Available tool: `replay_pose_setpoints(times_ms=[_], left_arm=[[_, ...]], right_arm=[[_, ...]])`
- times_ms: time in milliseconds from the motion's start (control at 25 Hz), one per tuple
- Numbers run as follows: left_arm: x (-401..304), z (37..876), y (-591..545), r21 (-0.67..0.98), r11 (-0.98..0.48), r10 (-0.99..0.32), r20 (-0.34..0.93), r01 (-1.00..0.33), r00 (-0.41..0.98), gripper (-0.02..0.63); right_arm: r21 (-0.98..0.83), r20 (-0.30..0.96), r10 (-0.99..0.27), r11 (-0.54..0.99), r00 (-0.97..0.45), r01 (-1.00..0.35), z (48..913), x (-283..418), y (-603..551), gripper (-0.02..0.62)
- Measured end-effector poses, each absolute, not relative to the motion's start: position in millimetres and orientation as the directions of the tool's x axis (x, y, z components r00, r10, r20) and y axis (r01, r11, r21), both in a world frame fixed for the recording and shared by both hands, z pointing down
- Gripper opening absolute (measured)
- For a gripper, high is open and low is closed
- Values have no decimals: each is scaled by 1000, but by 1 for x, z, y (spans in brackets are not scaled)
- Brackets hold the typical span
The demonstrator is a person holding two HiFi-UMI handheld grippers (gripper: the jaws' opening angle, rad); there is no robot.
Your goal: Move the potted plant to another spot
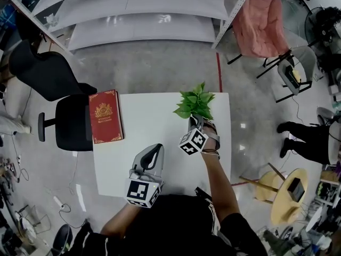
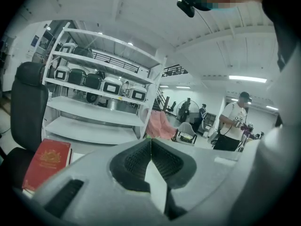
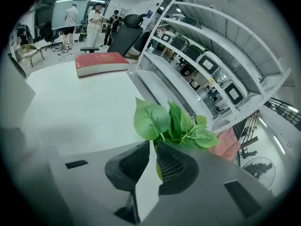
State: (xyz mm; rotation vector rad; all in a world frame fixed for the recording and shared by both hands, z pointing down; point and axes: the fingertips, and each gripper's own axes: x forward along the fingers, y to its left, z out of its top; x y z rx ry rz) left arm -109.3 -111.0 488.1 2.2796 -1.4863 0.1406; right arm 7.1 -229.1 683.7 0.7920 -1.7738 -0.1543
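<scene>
The potted plant (image 1: 195,103) shows as a tuft of green leaves near the far right edge of the white table (image 1: 154,127); its pot is hidden. My right gripper (image 1: 196,120) sits right at the plant's base. In the right gripper view the plant's leaves (image 3: 174,124) rise just past the tips of the right gripper (image 3: 154,146), whose jaws are pressed close with green stem between them. My left gripper (image 1: 155,149) hovers over the table's near middle. In its own view the left gripper (image 2: 150,142) is shut, tips touching, with nothing held.
A red book (image 1: 105,116) lies at the table's left edge. A black office chair (image 1: 64,111) stands left of the table. White shelving (image 1: 144,9) runs beyond it, with a pink chair (image 1: 261,23) far right. A round wooden stool (image 1: 287,193) and a person (image 1: 309,137) are at the right.
</scene>
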Motion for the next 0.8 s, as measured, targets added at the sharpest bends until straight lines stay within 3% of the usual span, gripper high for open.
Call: replay_pose_setpoints(times_ms=[800], left_arm=[[-115,495,-118,236,-338,-863,309,-911,400,18]], right_arm=[[553,812,-583,784,-32,-281,723,17,-248,15]])
